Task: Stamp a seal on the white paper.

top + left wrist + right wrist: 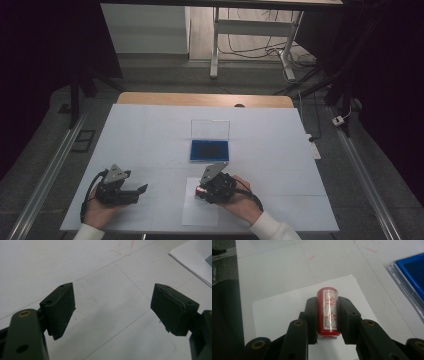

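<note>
My right gripper [327, 312] is shut on a red stamp [327, 310], a cylinder with a white label of red characters, held lengthways between the pads. It hangs over a loose white sheet of paper [282, 312]. From above, the right gripper [202, 190] and the stamp [199, 191] sit at the front centre of the table, over the sheet [200, 212]. A blue ink pad [209, 150] with its clear lid raised lies just beyond, and its corner [412, 272] shows at the right of the right gripper view. My left gripper [112, 307] is open above bare white table, at front left [141, 191].
A white cover [150, 135] lies over the wooden table, whose far edge [200, 99] shows bare. Faint red pen marks [312, 258] dot the cover. Beyond the table stand a white desk frame [250, 30] and floor cables; metal rails [45, 175] run along both sides.
</note>
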Motion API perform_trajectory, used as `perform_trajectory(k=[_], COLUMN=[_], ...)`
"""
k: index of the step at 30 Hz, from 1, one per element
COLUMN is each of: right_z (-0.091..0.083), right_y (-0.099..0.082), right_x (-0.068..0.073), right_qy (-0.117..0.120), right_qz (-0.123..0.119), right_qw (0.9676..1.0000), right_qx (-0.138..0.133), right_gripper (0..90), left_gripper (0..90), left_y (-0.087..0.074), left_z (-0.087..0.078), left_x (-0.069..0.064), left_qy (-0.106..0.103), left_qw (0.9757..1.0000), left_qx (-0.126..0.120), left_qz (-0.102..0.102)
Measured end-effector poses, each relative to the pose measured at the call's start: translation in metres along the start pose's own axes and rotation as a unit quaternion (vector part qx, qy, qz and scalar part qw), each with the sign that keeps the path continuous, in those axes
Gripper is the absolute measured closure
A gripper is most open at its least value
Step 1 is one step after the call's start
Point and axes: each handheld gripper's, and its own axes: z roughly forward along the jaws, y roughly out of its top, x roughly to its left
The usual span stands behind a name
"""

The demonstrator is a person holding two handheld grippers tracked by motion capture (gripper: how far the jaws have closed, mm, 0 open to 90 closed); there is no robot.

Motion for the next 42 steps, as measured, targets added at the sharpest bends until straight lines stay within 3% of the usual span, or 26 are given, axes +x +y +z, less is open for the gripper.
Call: perform_trajectory(k=[13, 42], right_z=[0.0014, 0.0065], right_y=[0.0001, 0.0063], right_x=[0.0002, 0.0023], right_qy=[-0.001, -0.009], right_qz=[-0.002, -0.013], right_qw=[1.0, 0.999], right_qx=[0.003, 0.042], right_gripper=[69.8, 70.6], left_gripper=[20.1, 20.0], left_y=[-0.0001, -0.0004], left_z=[-0.0001, -0.0006], left_x=[0.0002, -0.0002], left_qy=[0.0, 0.001], left_qw=[1.0, 1.0], left_qx=[0.001, 0.002], left_qz=[0.001, -0.001])
